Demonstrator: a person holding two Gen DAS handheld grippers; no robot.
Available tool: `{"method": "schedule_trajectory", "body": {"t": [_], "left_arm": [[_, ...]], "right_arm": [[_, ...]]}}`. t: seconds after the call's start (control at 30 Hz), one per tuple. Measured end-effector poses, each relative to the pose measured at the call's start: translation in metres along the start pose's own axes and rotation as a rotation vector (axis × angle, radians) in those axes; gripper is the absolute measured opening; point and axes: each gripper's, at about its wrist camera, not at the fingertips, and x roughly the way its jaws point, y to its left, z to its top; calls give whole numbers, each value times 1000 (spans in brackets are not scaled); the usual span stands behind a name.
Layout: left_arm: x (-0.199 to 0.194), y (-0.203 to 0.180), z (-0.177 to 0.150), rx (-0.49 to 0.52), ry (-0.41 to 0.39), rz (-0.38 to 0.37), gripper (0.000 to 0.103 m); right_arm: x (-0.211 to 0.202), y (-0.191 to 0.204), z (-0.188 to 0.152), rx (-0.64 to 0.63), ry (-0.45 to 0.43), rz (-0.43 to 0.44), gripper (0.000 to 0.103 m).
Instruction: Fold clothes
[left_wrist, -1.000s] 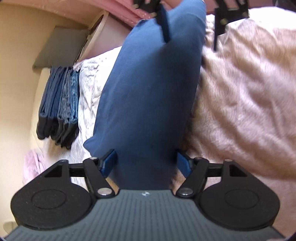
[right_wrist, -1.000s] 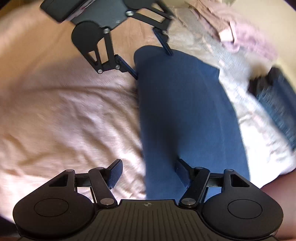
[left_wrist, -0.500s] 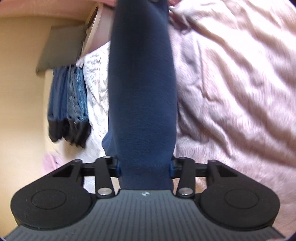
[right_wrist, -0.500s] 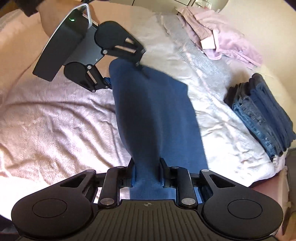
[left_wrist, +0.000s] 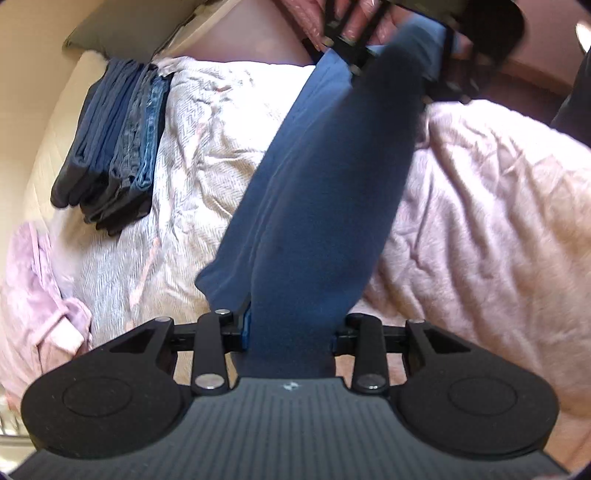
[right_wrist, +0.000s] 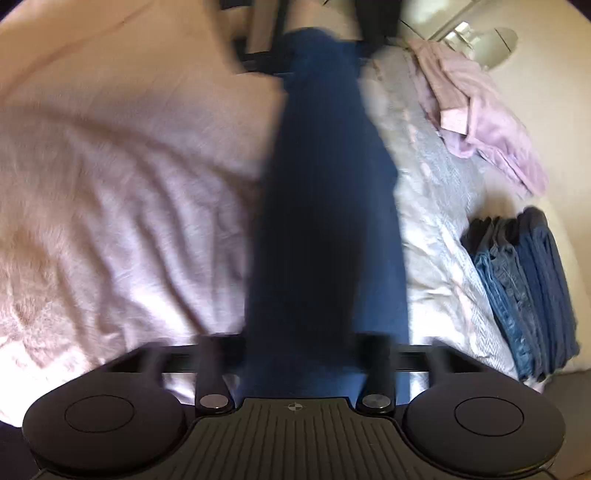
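A long dark blue garment (left_wrist: 325, 192) hangs stretched between my two grippers above the bed. My left gripper (left_wrist: 291, 328) is shut on one end of it. The other end runs to the right gripper at the top of the left wrist view (left_wrist: 399, 40). In the right wrist view the same blue garment (right_wrist: 325, 221) runs from my right gripper (right_wrist: 306, 350), shut on it, up to the left gripper (right_wrist: 314, 44) at the top. The right wrist view is blurred by motion.
A pink fleece blanket (left_wrist: 480, 206) and a white-grey textured cover (left_wrist: 192, 155) cover the bed. A stack of folded jeans (left_wrist: 110, 147) (right_wrist: 532, 291) lies near the bed's edge. A lilac garment (right_wrist: 480, 122) lies crumpled beyond it.
Both grippers closed on the ends of the blue garment and lifted it off the bed. It now hangs taut between them, and the view has swung over the bed.
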Motion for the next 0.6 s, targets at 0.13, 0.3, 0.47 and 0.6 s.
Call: {"method": "schedule_trajectory", "body": {"t": [0.13,0.3,0.47,0.6], "left_arm": [[-35,20,-1,-139,30,26,31],[-100,38,-20,-278,134,176,31],[-159,-1,-35,-387,281,328,31],[-175,-90,-36,-491,384,370,33]], "right_arm": [[-36,-53,13,-29,-48,85,26],[-65,-97,59,-200,-211,92,26],[-85,-92,103,-389,-418,89,26],[-92,-37,99,-499,-527,116,27]]}}
